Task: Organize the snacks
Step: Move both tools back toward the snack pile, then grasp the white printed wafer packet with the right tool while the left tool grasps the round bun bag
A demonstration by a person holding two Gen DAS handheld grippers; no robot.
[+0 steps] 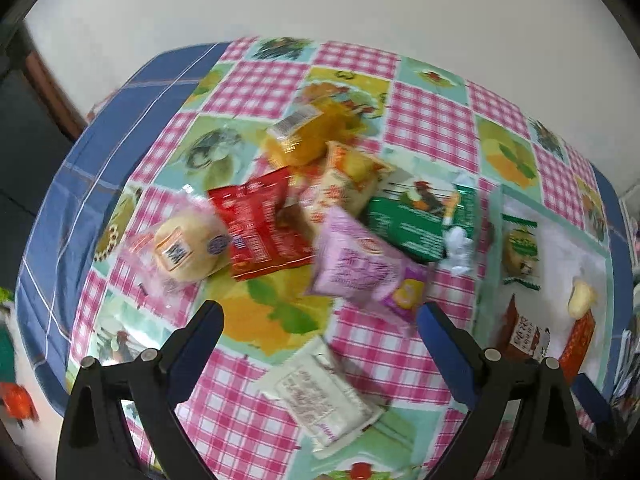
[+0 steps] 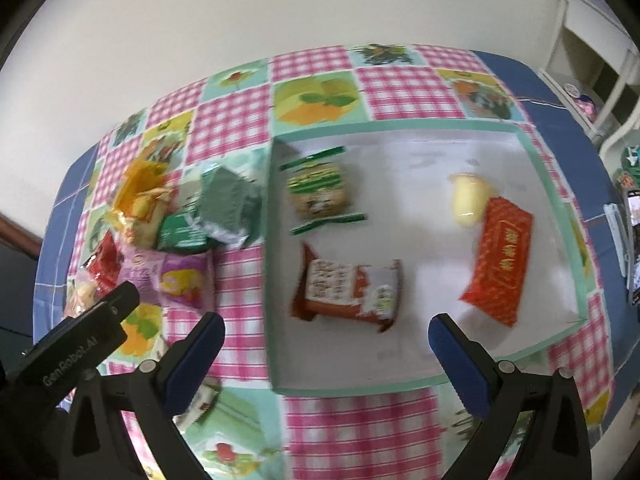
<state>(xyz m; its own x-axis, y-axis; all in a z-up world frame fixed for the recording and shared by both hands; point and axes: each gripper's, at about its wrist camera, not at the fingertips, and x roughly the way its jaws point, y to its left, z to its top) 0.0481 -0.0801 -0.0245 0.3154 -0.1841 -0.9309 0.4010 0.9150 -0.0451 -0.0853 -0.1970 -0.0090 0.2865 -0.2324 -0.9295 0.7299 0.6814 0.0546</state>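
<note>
On the checkered table, left gripper and right gripper both hang wide open w/ nothing held, loose snack pile sits just beside the tray, so imo grabbing the white packet could snag its neighbor, the purple packet.

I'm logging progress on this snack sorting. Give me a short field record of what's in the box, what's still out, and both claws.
box: teal-rimmed white box on the checkered tablecloth
in box: green-striped packet, brown packet, red packet, pale yellow snack
still out: pile left of the box, including purple packet, round bun, white packet
left claw: open, holding nothing
right claw: open, holding nothing
</note>
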